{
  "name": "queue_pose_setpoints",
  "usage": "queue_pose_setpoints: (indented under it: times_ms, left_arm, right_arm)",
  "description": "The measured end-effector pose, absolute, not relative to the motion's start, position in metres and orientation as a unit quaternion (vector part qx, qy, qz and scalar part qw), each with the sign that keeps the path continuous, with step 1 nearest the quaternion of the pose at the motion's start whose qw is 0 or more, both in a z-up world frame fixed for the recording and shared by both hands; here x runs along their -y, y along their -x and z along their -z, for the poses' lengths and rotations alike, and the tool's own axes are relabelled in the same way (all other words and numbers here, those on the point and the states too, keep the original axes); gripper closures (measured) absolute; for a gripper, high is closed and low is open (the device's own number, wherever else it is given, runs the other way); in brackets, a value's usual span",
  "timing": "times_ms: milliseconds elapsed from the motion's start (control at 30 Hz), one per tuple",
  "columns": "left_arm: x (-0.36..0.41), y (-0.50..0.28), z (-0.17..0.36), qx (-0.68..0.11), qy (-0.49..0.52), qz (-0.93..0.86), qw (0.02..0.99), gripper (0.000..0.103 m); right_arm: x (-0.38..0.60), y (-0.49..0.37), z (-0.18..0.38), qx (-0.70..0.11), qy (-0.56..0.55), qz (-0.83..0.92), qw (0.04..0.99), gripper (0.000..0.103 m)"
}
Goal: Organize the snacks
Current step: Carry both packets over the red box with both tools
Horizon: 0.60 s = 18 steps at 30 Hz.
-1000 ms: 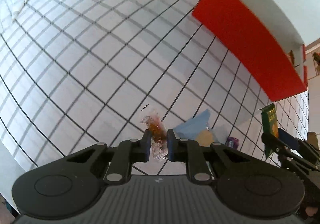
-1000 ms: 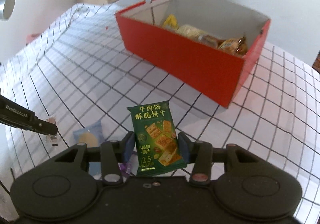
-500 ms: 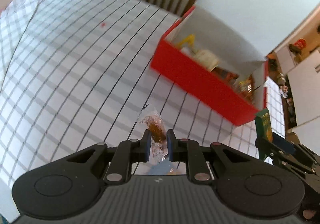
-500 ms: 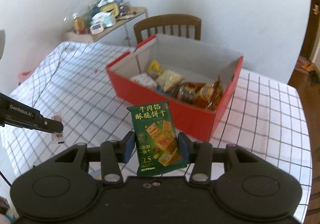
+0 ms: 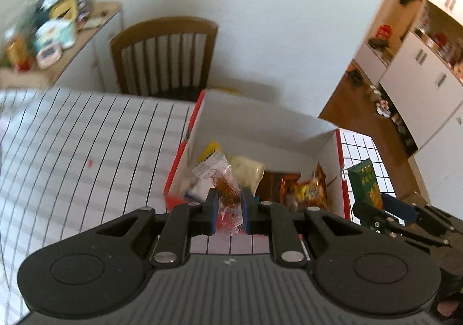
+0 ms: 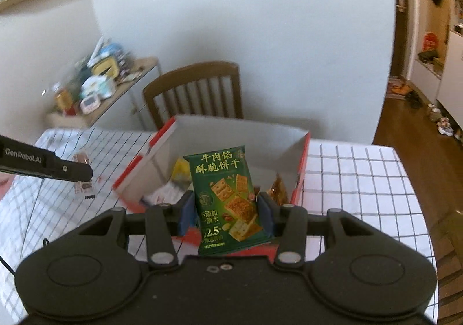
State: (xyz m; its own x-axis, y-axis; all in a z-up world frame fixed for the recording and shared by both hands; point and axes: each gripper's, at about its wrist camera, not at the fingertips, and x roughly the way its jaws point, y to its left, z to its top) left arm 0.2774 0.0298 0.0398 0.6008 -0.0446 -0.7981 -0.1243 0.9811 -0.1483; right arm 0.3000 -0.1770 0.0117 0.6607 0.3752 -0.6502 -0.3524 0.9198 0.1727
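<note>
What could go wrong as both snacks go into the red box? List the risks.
1. The left gripper pinches only the lower part of the clear-wrapped snack; the slick wrapper may slip out before it clears the red box wall.
2. The right gripper holds the green cracker packet close beside the left; both could collide over the opening.
3. The box already holds snacks, so the packet may land propped up.

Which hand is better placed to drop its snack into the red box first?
Probably the right. Its gripper holds the green packet in line with the middle of the box. The left gripper, with the clear packet, looks nearer the box's left wall.
</note>
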Motion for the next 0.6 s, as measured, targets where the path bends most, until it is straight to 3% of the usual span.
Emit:
queue_pose_setpoints:
  times_ms: [300, 600]
  left_arm:
    - [-0.023, -0.352, -0.030, -0.447, 0.046, -0.011, 0.893, 0.087]
    - [-0.012, -0.393, 0.019, -0.482, 0.001, -0.001, 0.876, 0.087]
  right_arm:
    - [0.172, -0.359, -0.002, -0.368, -0.034, -0.151, 0.917, 0.057]
    - [0.146, -0.390, 0.030, -0.400, 0.002, -0.143, 0.905, 0.057]
